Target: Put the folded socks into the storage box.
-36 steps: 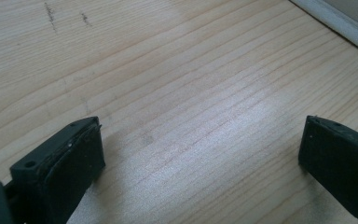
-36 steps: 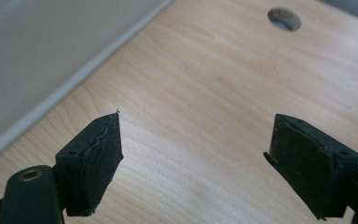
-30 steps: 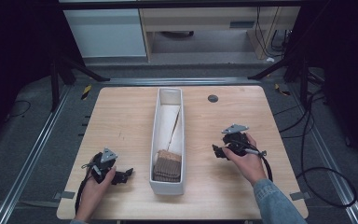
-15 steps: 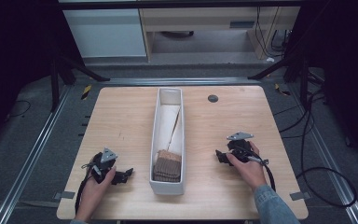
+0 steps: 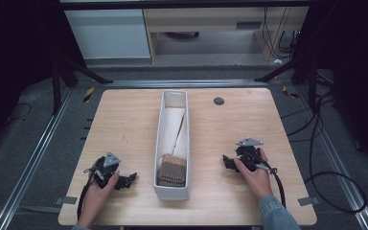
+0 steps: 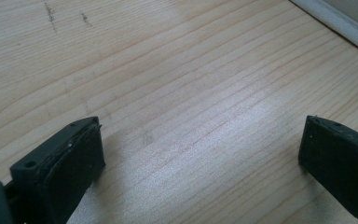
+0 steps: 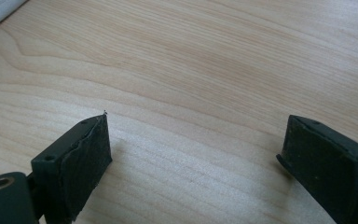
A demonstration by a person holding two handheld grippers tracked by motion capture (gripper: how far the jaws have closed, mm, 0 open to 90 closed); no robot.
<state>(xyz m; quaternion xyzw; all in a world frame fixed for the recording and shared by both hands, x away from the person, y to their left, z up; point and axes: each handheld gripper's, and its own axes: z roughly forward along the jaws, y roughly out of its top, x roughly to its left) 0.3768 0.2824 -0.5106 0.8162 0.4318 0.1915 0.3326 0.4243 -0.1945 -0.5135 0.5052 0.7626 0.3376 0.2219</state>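
Dark floor and metal rails surround the pale wooden counter (image 5: 124,120), with white and wooden cabinets beyond its far edge. Along the middle of the counter, running away from the person, lies a long white tray (image 5: 159,143). At its near end sits a stack of brown ridged pieces (image 5: 172,170), and farther up a pale sheet (image 5: 175,125) leans inside it. A small dark round spot (image 5: 219,100) marks the wood near the far right of the tray.

To the left of the tray's near end, the left claw (image 5: 130,179) rests low on the counter in the person's left hand (image 5: 98,191), its tips pointing toward the tray. Its jaws stand wide apart over bare wood, the tray's white wall (image 6: 340,23) just ahead.

On the other side, the right claw (image 5: 227,162) sits in the right hand (image 5: 254,173), also aimed at the tray. Its jaws have just been opening and now stand wide, with bare wood between them.
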